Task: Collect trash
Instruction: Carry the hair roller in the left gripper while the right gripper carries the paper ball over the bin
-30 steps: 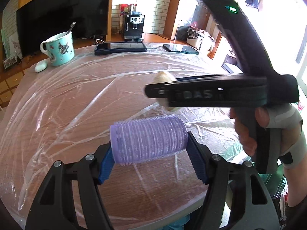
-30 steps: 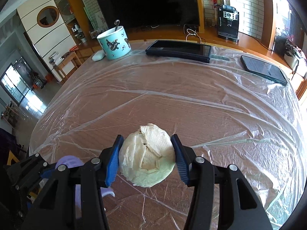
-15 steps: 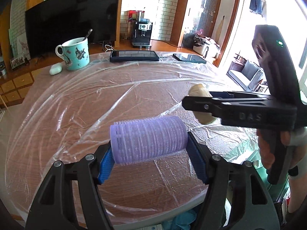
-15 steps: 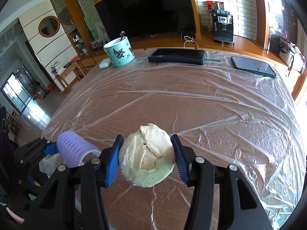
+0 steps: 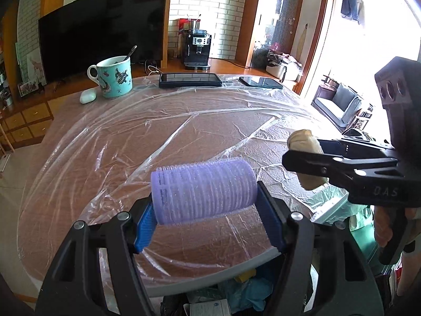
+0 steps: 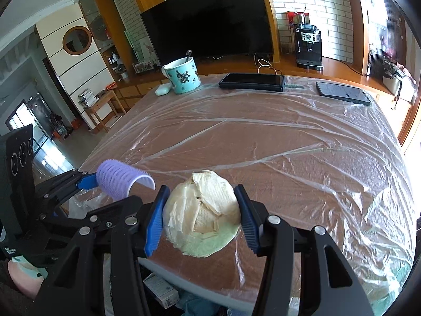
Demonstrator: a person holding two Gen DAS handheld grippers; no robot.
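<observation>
My left tongs are clamped on a purple hair roller, which lies crosswise between the blue pads, one pad pressed against each end. The roller sits right at the fingertips, held above the near edge of the table, whose wooden top is covered in wrinkled clear plastic sheet.

My right tongs grip a crumpled cream-coloured paper wad, pinched from both sides by the blue pads. The wad bulges out in front of and below the fingertips, and it too hangs over the near table edge.

From the left wrist view, the right tongs come in from my right side, just beside the roller, with the wad showing at their tip. From the right wrist view, the left tongs sit to my left and close by, the roller poking out past them.

Below both sets of tongs, under the table edge, I see a jumble of paper and packaging; what holds it I cannot tell.

Far ahead of the fingertips, at the far side of the table, stand a turquoise mug with a spoon in it, a white earbud case just beside it, a dark tablet and a phone.
</observation>
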